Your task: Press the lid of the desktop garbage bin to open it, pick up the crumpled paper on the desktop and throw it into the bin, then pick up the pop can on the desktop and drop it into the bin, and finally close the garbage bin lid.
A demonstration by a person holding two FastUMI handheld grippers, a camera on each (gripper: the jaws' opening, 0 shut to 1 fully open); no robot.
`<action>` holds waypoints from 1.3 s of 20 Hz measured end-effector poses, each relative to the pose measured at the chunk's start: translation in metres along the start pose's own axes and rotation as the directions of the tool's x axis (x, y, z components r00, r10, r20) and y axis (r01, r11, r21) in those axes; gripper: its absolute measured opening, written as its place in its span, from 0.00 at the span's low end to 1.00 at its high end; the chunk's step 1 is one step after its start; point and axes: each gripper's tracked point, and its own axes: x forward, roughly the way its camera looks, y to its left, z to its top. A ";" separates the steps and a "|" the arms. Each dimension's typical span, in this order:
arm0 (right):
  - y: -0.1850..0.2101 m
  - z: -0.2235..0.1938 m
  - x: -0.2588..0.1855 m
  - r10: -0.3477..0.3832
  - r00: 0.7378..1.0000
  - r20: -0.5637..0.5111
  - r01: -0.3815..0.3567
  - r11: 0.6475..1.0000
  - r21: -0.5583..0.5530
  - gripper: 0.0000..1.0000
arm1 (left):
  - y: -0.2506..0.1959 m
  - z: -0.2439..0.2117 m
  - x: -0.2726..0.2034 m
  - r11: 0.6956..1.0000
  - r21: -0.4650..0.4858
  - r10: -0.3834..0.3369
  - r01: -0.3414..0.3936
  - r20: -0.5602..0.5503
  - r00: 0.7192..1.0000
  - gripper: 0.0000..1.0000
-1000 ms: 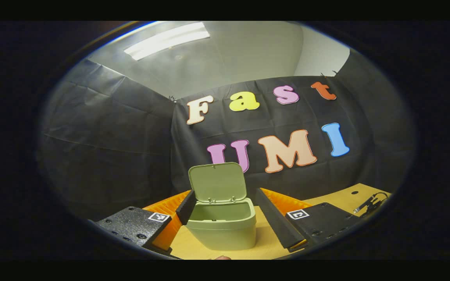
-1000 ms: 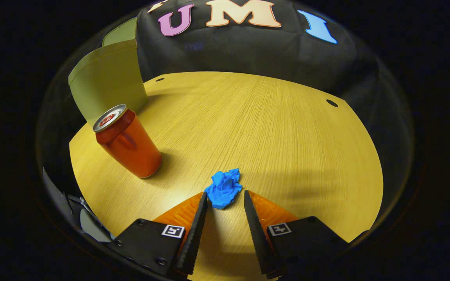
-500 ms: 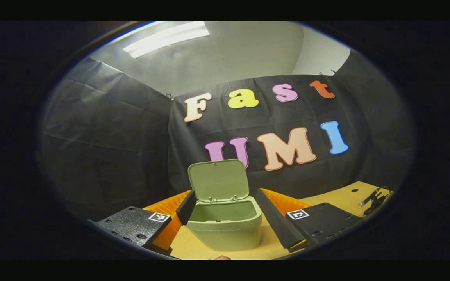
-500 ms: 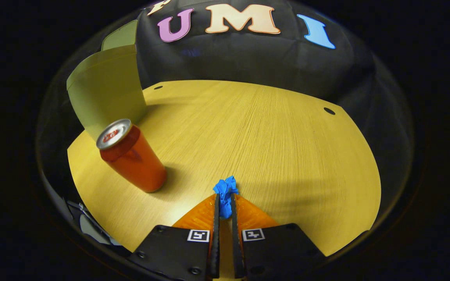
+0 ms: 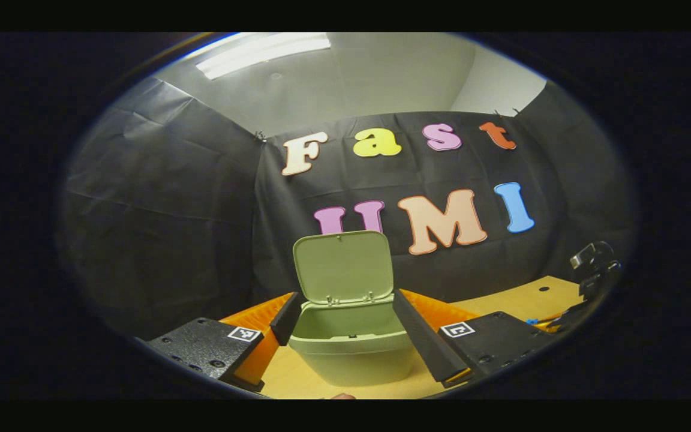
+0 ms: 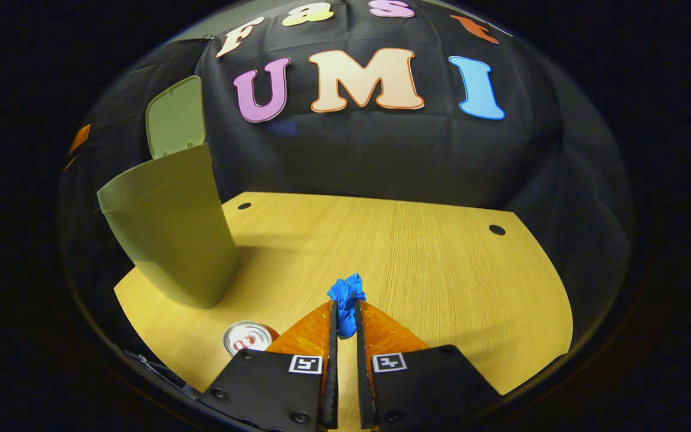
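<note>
In the left gripper view the green bin (image 5: 354,354) stands on the desk with its lid (image 5: 344,267) tipped up. My left gripper (image 5: 345,321) is open, its fingers on either side of the bin's top. In the right gripper view my right gripper (image 6: 344,315) is shut on the blue crumpled paper (image 6: 345,296) and holds it above the desk. The bin (image 6: 168,231) with its raised lid (image 6: 174,117) is at the left. The pop can (image 6: 246,337) stands below, just left of the fingers, seen from its top.
The wooden desk (image 6: 417,258) has two small holes near its back edge. The black cloth wall rises close behind the desk. At the right edge of the left gripper view the other gripper (image 5: 591,270) appears above the desk.
My right gripper closed on the blue paper and has lifted it off the desk; the can now lies lower and partly under the fingers. The left gripper view has shifted slightly around the bin.
</note>
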 end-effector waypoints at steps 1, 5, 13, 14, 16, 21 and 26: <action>0.006 0.013 -0.003 0.005 1.000 0.021 -0.005 1.000 0.005 0.16 | 0.006 -0.003 0.002 1.000 -0.003 0.003 -0.004 -0.005 1.000 0.93; 0.038 0.070 -0.015 0.031 0.990 0.136 -0.030 0.999 -0.012 0.16 | 0.034 -0.015 0.004 1.000 -0.002 0.027 -0.027 -0.015 1.000 0.93; 0.148 0.165 -0.026 0.203 0.925 0.320 -0.170 0.977 -0.128 0.16 | 0.083 -0.042 -0.013 0.994 -0.020 0.108 -0.109 -0.078 0.991 0.99; 0.163 0.169 -0.029 0.229 0.915 0.331 -0.190 0.971 -0.149 0.16 | 0.085 -0.045 -0.018 0.993 -0.024 0.115 -0.117 -0.086 0.990 0.93; 0.189 0.169 -0.030 0.276 0.905 0.325 -0.230 0.958 -0.172 0.17 | 0.090 -0.050 -0.024 0.991 -0.022 0.126 -0.129 -0.099 0.987 0.93; 0.236 0.171 -0.026 0.359 0.880 0.310 -0.298 0.927 -0.229 0.17 | 0.106 -0.055 -0.040 0.986 -0.002 0.166 -0.167 -0.122 0.979 0.93; 0.263 0.163 -0.019 0.399 0.866 0.300 -0.322 0.906 -0.274 0.29 | 0.097 -0.065 -0.045 0.987 -0.014 0.154 -0.158 -0.149 0.977 0.93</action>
